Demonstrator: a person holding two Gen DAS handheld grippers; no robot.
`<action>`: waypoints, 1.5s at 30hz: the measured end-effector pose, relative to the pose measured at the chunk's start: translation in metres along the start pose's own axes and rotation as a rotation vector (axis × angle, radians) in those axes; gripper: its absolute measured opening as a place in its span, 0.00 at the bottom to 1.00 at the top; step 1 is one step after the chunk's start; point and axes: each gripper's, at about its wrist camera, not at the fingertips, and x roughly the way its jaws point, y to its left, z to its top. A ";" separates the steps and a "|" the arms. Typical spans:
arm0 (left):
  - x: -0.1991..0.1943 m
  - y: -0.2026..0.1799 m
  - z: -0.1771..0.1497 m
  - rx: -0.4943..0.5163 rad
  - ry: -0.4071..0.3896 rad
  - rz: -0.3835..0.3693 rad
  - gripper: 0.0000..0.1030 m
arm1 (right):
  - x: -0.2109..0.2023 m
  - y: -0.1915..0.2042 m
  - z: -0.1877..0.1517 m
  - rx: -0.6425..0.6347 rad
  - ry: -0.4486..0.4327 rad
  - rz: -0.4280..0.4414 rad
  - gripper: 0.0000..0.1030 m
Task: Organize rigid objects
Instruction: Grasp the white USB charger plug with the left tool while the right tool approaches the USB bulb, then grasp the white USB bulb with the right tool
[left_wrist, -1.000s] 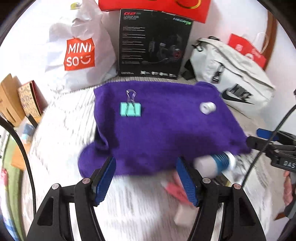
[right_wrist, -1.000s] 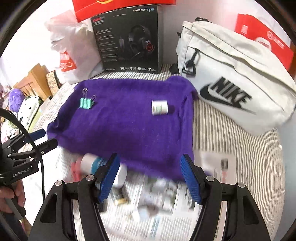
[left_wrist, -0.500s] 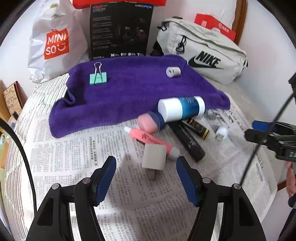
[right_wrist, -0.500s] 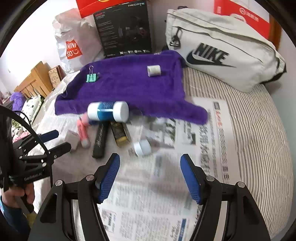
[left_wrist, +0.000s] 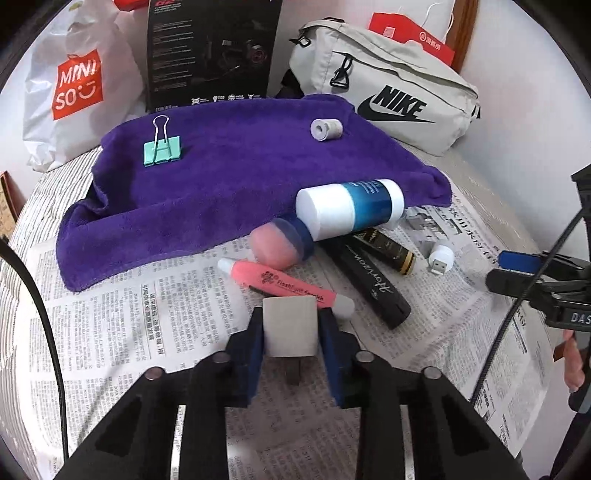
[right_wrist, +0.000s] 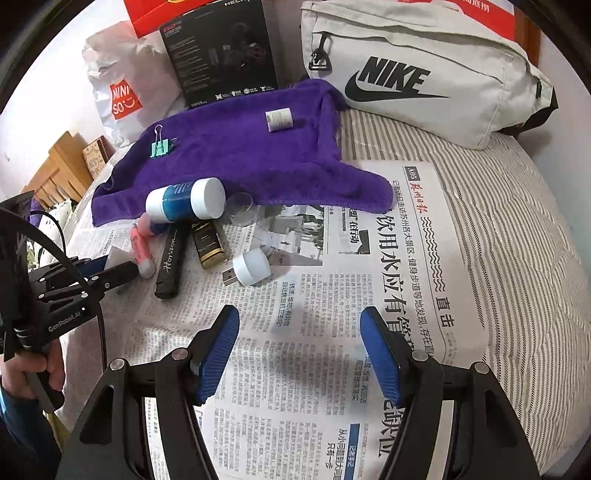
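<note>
Left wrist: left gripper (left_wrist: 291, 334), jaws just closing, is clamping the white plug adapter (left_wrist: 290, 326) lying on the newspaper (left_wrist: 110, 332), touching the pink highlighter (left_wrist: 284, 286). Advisable: lift straight, avoiding dragging the highlighter.

Right wrist: right gripper (right_wrist: 299, 350) is hanging released, empty, near the USB night light (right_wrist: 248, 271).

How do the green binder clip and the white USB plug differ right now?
The binder clip lies on the purple towel; the USB plug lies on the newspaper. The clip is flat, green, with wire handles; the plug is round and white with a metal connector. Neither is held.
</note>
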 end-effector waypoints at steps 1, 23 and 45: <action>0.000 0.000 0.000 0.005 0.002 0.004 0.25 | 0.002 0.000 0.000 0.001 0.003 0.003 0.65; -0.011 0.029 -0.011 -0.027 0.016 0.171 0.26 | 0.010 0.002 0.005 -0.029 0.010 -0.011 0.65; -0.014 0.035 -0.014 -0.066 -0.009 0.167 0.25 | 0.044 0.037 0.018 -0.197 -0.018 0.024 0.59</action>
